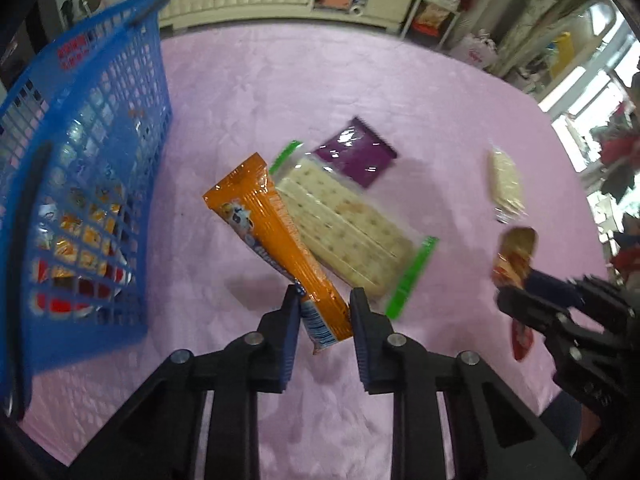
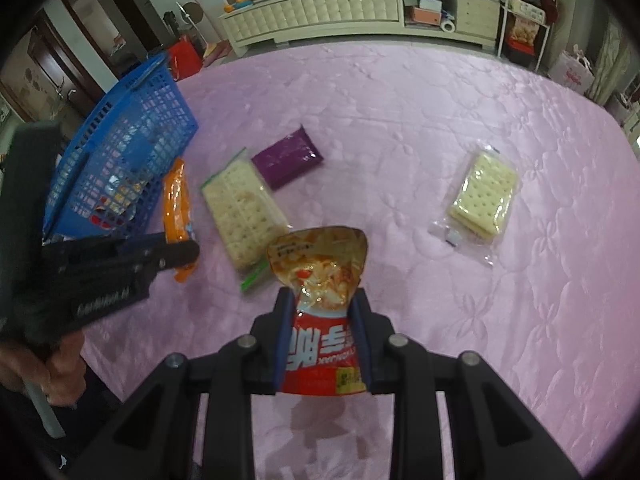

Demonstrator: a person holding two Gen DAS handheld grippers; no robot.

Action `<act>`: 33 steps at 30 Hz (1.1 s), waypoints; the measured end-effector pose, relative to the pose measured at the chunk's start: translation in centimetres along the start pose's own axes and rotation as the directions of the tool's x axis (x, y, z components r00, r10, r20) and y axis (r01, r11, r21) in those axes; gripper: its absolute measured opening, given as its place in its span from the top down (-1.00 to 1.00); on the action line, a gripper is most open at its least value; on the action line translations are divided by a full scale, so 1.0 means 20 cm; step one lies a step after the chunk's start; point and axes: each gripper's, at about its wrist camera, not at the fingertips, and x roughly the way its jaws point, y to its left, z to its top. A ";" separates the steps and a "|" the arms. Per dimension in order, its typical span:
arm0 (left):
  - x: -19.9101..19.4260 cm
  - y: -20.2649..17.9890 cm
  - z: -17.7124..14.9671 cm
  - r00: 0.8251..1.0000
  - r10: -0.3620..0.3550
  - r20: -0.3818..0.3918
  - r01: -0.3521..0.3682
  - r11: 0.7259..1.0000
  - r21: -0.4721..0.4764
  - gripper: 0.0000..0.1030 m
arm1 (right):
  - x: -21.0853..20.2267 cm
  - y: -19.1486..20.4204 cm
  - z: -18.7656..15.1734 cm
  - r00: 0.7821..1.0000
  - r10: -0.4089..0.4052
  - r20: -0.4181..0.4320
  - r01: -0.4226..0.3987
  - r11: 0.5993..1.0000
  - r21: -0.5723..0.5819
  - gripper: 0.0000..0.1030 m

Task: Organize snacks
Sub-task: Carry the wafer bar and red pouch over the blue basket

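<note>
My left gripper [image 1: 325,312] is shut on a long orange snack packet [image 1: 276,236] and holds it above the pink bedspread, right of the blue mesh basket [image 1: 100,152]. My right gripper [image 2: 322,320] is shut on a red snack bag [image 2: 320,272], lifted over the bed; it also shows at the right of the left wrist view [image 1: 516,264]. A large cracker pack with green ends [image 1: 344,232] and a purple packet [image 1: 356,152] lie past the orange packet. A small cracker pack [image 2: 482,196] lies to the right.
The basket [image 2: 120,152] holds several snack packets and stands tilted at the left. A cream headboard-style cabinet [image 2: 340,8] and cluttered shelves [image 2: 524,28] line the far side. The pink bedspread [image 2: 440,100] stretches wide to the right.
</note>
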 end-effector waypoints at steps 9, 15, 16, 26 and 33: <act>-0.22 0.04 -0.14 0.996 -0.071 0.052 0.068 0.996 0.054 0.57 | -0.16 0.19 0.02 0.999 -0.022 0.041 0.024 0.999 -0.048 0.36; -0.38 0.09 -0.12 0.988 -0.122 0.093 0.115 0.990 0.081 0.57 | -0.25 0.34 0.03 0.997 -0.022 0.077 0.028 0.997 -0.077 0.36; -0.41 0.09 -0.12 0.987 -0.127 0.100 0.118 0.989 0.088 0.57 | -0.26 0.36 0.04 0.996 -0.020 0.083 0.027 0.996 -0.083 0.36; -0.72 0.30 -0.08 0.972 -0.097 0.214 0.076 0.992 0.104 0.56 | -0.37 0.59 0.19 0.989 0.005 0.146 0.014 0.991 -0.131 0.35; -0.84 0.53 -0.03 0.966 -0.077 0.248 0.061 0.996 0.072 0.56 | -0.34 0.79 0.30 0.986 0.037 0.163 -0.007 0.983 -0.184 0.34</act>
